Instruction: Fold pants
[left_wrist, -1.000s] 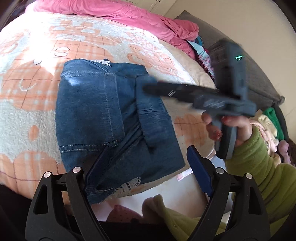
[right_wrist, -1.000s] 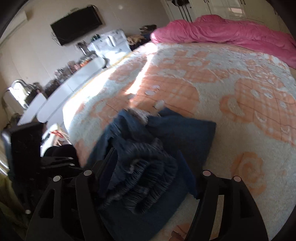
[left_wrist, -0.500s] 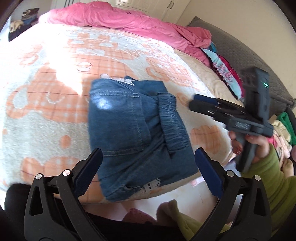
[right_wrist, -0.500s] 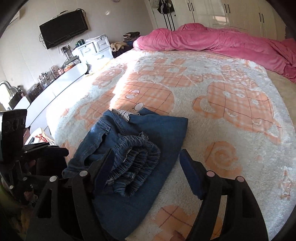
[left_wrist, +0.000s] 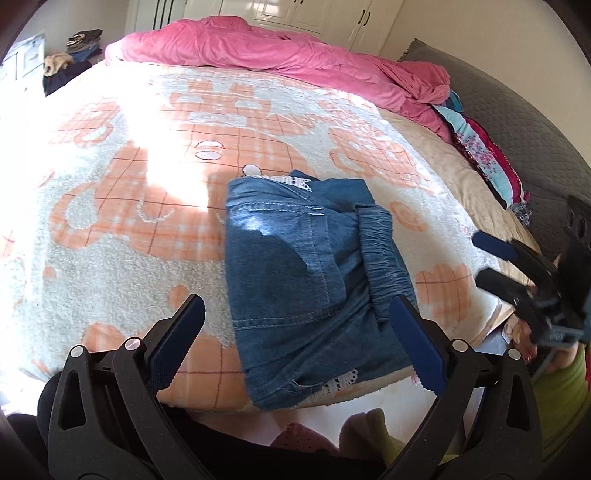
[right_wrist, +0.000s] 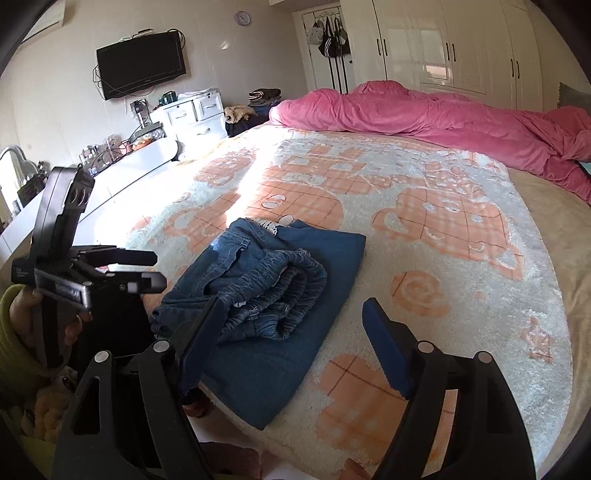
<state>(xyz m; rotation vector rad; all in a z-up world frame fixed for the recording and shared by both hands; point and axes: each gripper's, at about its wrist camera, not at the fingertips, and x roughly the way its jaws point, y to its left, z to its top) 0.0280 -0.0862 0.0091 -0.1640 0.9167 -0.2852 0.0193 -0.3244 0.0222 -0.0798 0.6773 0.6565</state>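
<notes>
The blue denim pants (left_wrist: 306, 280) lie folded into a compact stack near the front edge of the bed, elastic waistband on top; they also show in the right wrist view (right_wrist: 273, 295). My left gripper (left_wrist: 295, 328) is open and empty, held above and in front of the stack. My right gripper (right_wrist: 291, 325) is open and empty, back from the stack's near side. It also shows at the right edge of the left wrist view (left_wrist: 491, 262), and the left gripper shows at the left of the right wrist view (right_wrist: 155, 269).
The bed carries a white and orange fleece blanket (left_wrist: 147, 206). A pink duvet (left_wrist: 280, 51) is bunched along the far side. Folded clothes (left_wrist: 480, 155) lie by the grey headboard. A white dresser (right_wrist: 192, 118) and a desk (right_wrist: 122, 173) stand beyond the bed.
Both grippers have pulled back and up from the pants. The right gripper, which was over the stack, has moved off to the right. The stack lies still.
</notes>
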